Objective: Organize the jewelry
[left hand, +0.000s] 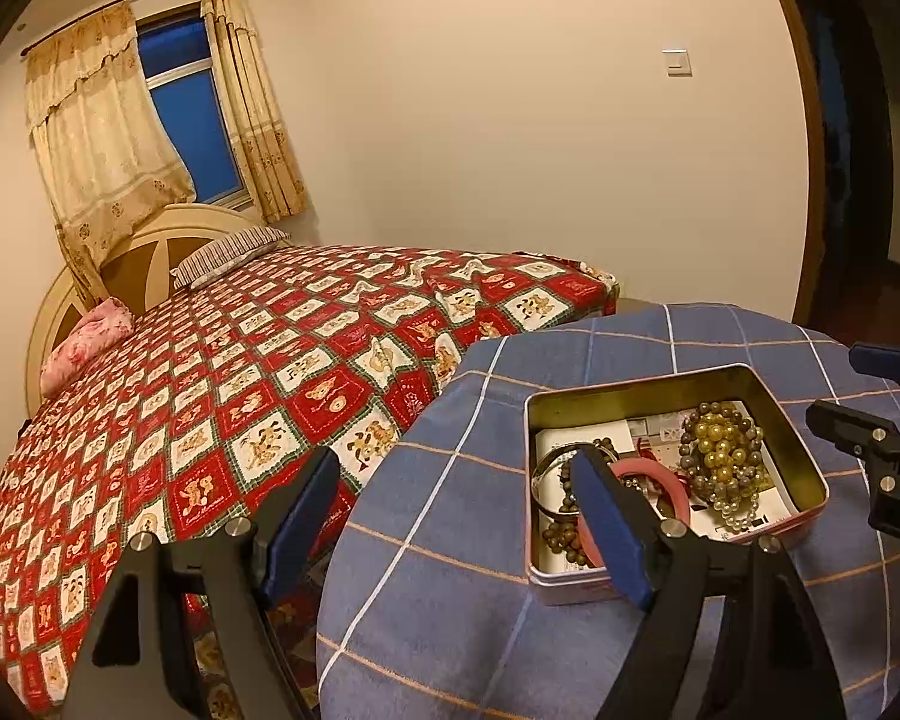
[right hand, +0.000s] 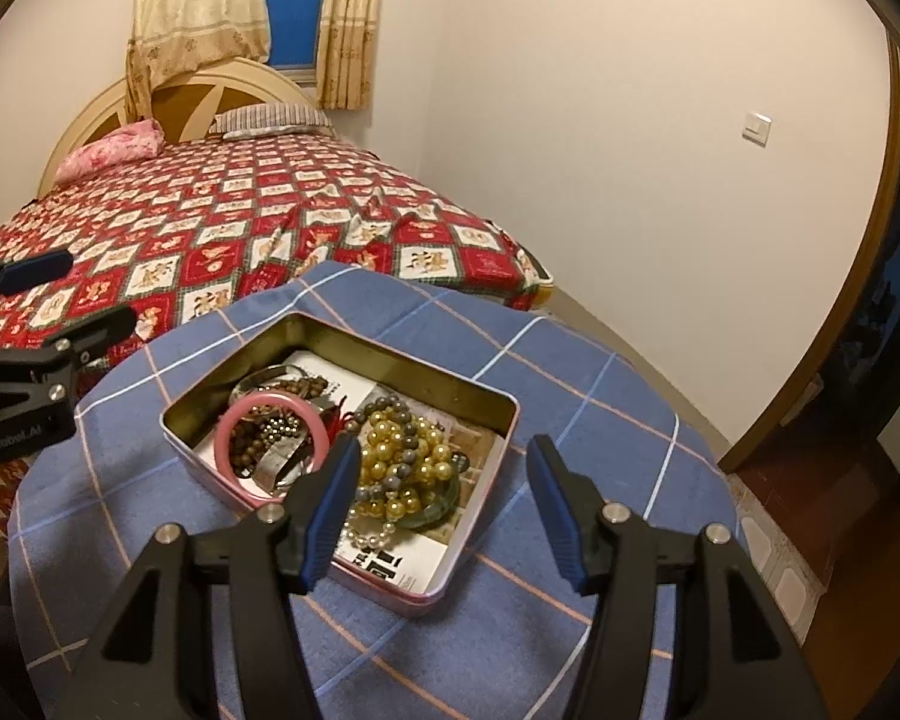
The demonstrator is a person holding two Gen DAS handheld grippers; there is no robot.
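Note:
An open metal tin point(left hand: 807, 468) point(right hand: 498, 438) sits on a round table with a blue checked cloth point(left hand: 450, 570) point(right hand: 600, 408). Inside lie a pink bangle point(left hand: 669, 480) point(right hand: 234, 474), a pile of gold and grey bead strings point(left hand: 720, 450) point(right hand: 402, 462), brown wooden beads point(left hand: 561, 537) point(right hand: 252, 429), a silver bangle point(left hand: 543, 468) and a pearl strand point(right hand: 366, 537). My left gripper point(left hand: 456, 516) is open and empty at the tin's left side. My right gripper point(right hand: 444, 510) is open and empty above the tin's near right corner.
A bed with a red patchwork quilt point(left hand: 240, 372) point(right hand: 240, 216) stands behind and left of the table. A plain wall with a light switch point(left hand: 677, 62) is beyond. A dark doorway point(right hand: 894, 300) is at the right.

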